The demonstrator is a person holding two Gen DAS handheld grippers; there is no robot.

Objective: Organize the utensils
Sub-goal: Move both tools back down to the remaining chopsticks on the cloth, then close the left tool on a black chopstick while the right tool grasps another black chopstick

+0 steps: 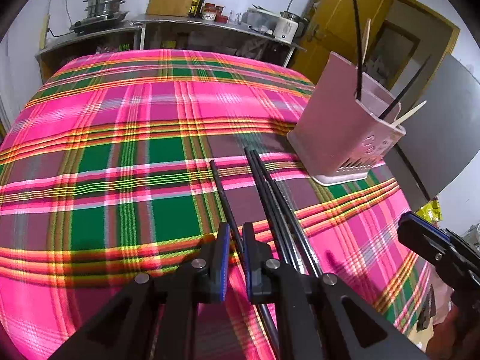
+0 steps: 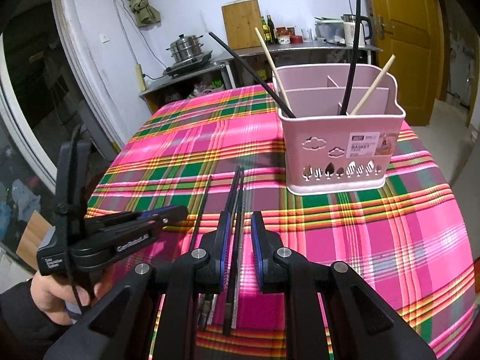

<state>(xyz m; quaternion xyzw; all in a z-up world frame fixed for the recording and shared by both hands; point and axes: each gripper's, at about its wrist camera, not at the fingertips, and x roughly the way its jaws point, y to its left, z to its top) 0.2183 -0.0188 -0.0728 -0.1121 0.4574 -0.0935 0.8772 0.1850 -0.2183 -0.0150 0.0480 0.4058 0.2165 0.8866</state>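
A pink utensil basket (image 1: 339, 138) (image 2: 339, 150) stands on the plaid tablecloth and holds black and wooden chopsticks upright. On the cloth, one black chopstick (image 1: 220, 189) (image 2: 204, 198) lies apart from a bundle of black chopsticks (image 1: 270, 192) (image 2: 237, 198). My left gripper (image 1: 236, 240) (image 2: 183, 210) hovers just over the single chopstick. Its jaws are nearly together and grip nothing. My right gripper (image 2: 241, 240) (image 1: 403, 222) hangs over the bundle with its jaws apart. The bundle shows through that gap, untouched by the pads.
The tablecloth (image 1: 120, 150) covers the whole table, which ends close behind the basket. Beyond it is a steel counter (image 1: 180, 22) with a steamer pot, bottles and a kettle, and a yellow door (image 2: 405, 30). A hand (image 2: 51, 294) holds the left gripper.
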